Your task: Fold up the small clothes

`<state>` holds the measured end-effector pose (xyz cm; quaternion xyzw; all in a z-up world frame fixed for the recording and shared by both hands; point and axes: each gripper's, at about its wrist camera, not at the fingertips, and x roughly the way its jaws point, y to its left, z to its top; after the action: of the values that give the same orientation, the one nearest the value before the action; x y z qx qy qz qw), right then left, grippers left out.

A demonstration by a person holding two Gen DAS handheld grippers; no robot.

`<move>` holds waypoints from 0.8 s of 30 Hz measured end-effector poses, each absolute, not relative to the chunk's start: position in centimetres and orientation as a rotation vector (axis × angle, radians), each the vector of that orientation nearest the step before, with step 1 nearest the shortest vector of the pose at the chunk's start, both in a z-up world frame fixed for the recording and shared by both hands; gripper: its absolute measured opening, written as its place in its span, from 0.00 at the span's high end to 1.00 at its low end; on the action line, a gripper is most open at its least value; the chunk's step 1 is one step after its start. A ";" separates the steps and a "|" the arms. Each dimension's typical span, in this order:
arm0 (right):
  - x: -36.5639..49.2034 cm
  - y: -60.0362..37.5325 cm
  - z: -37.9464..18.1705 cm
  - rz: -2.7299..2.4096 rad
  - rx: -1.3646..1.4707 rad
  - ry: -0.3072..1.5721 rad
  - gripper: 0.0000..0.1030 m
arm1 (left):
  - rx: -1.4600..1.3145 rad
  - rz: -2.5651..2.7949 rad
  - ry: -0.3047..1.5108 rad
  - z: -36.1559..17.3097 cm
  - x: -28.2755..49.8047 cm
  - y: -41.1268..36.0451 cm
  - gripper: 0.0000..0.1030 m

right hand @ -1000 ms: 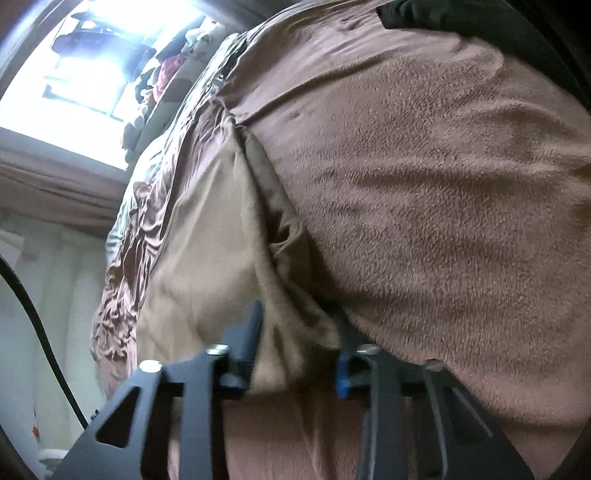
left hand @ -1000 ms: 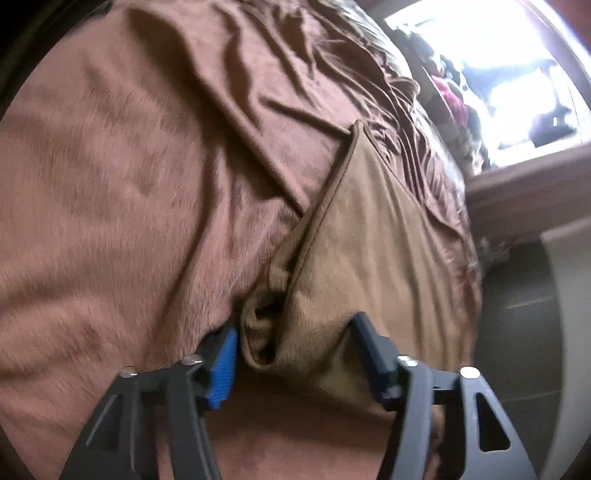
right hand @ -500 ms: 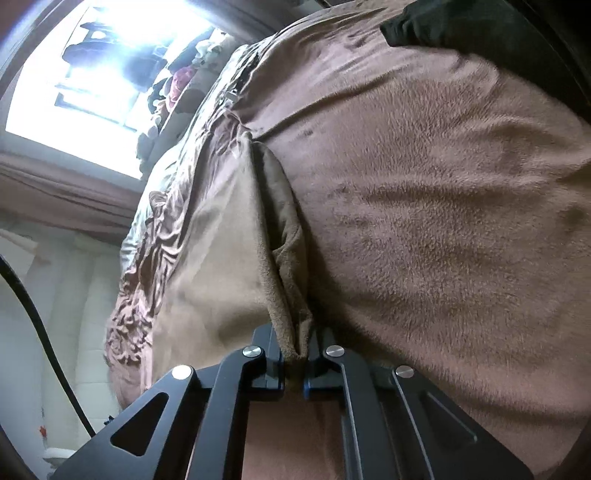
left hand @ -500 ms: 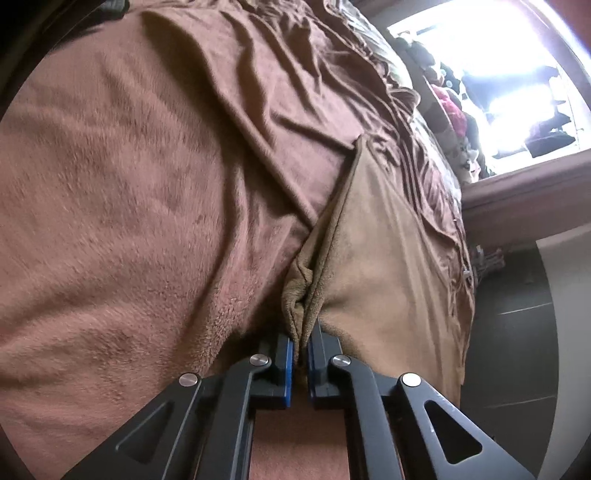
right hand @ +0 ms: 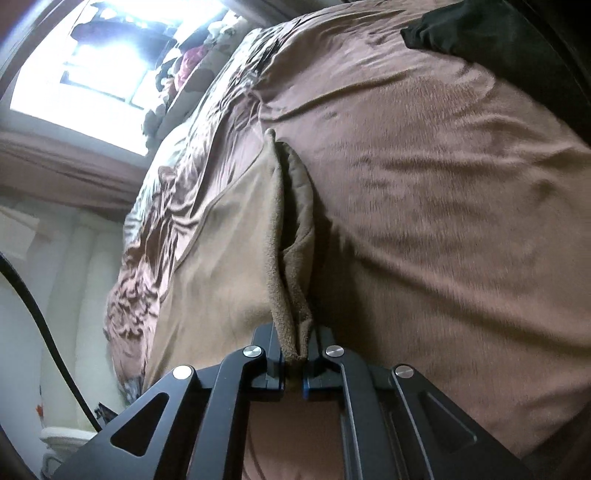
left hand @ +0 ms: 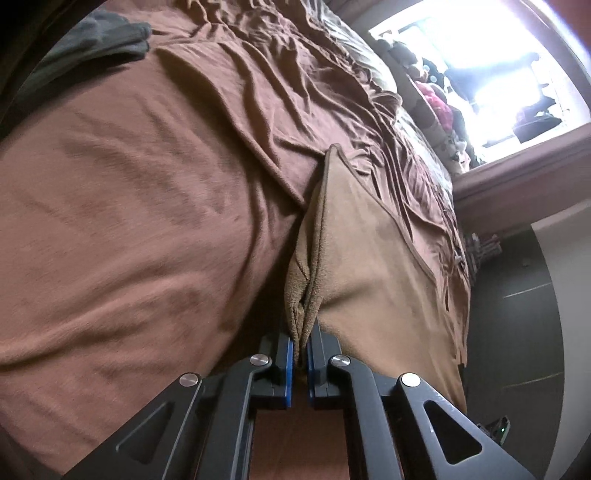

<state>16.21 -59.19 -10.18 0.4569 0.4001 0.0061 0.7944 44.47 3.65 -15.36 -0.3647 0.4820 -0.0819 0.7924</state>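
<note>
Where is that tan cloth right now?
The tan cloth lies on the brown blanket covering the bed, along its edge toward the window. Both the left tongs and right tongs pinch its near corners.

- Tan cloth [left hand: 373,258]: soft, matt fleece with a nubbly pile and a stitched, bound edge.
- Brown blanket [left hand: 140,221]: plush, matt, short-napped fabric, rumpled into soft ridges.
- Left gripper [left hand: 300,354] and right gripper [right hand: 293,360]: matt black plastic arms, shiny round metal pins, smooth blue pads.
- Dark garment [right hand: 480,33]: matt black cloth.
- Black cable [right hand: 40,317]: smooth, slightly glossy.
</note>
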 end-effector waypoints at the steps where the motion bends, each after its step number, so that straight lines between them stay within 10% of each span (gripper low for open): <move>1: 16.0 -59.2 -10.1 0.015 0.977 0.863 0.98 | -0.784 -0.178 1.034 -15.3 44.0 3.8 0.95; 24: 12.7 -60.1 -7.0 -0.093 0.904 0.944 0.94 | -0.776 -0.213 1.088 -17.9 38.5 4.8 0.90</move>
<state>12.74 -60.05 -7.02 0.4206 0.4388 -0.0433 0.7929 38.54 4.84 -17.95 -0.3592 0.5033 -0.0986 0.7797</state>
